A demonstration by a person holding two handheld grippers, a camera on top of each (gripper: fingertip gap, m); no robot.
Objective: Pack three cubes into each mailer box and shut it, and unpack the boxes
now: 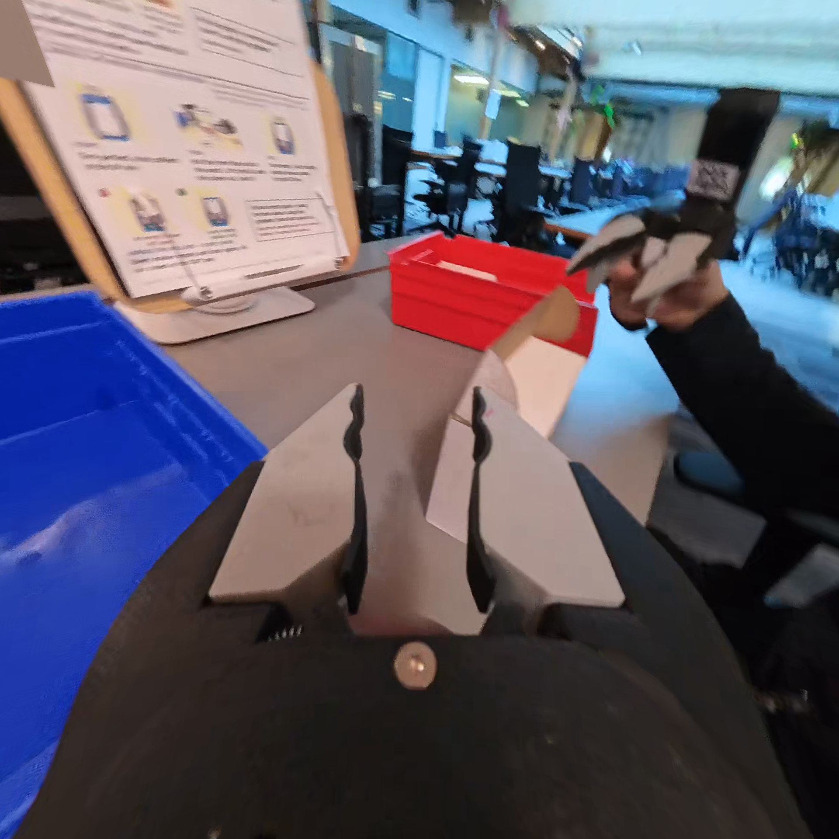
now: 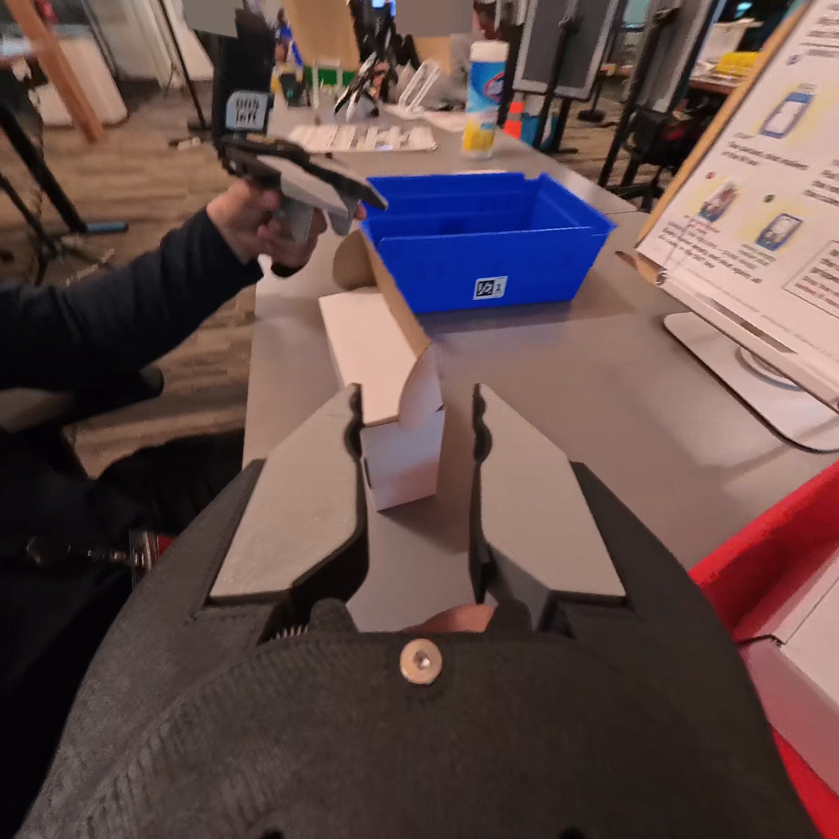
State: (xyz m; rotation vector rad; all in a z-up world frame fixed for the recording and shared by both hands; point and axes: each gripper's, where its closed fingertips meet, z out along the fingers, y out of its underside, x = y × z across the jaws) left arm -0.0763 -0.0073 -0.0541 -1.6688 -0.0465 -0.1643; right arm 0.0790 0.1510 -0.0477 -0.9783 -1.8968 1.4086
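A white mailer box (image 1: 545,386) lies on the grey table (image 1: 318,363), its brown-lined flap (image 1: 556,315) raised; its inside is hidden. My left gripper (image 1: 417,399) is open and empty, hovering just left of the box. My right gripper (image 2: 415,395) is open and empty, above the box's near end (image 2: 402,467). Each gripper shows in the other's view: the right one (image 1: 604,286) held high by a hand, the left one (image 2: 363,213) above the blue bin's edge. No cubes show.
A blue bin (image 2: 486,240) stands beyond the box, also at the left in the left wrist view (image 1: 91,431). A red bin (image 1: 476,290) holds something white, also seen near the right gripper (image 2: 772,545). An instruction sheet on a stand (image 1: 190,159) is at the table's back. The gap from one gripper's tips to the other's is roughly 25 cm.
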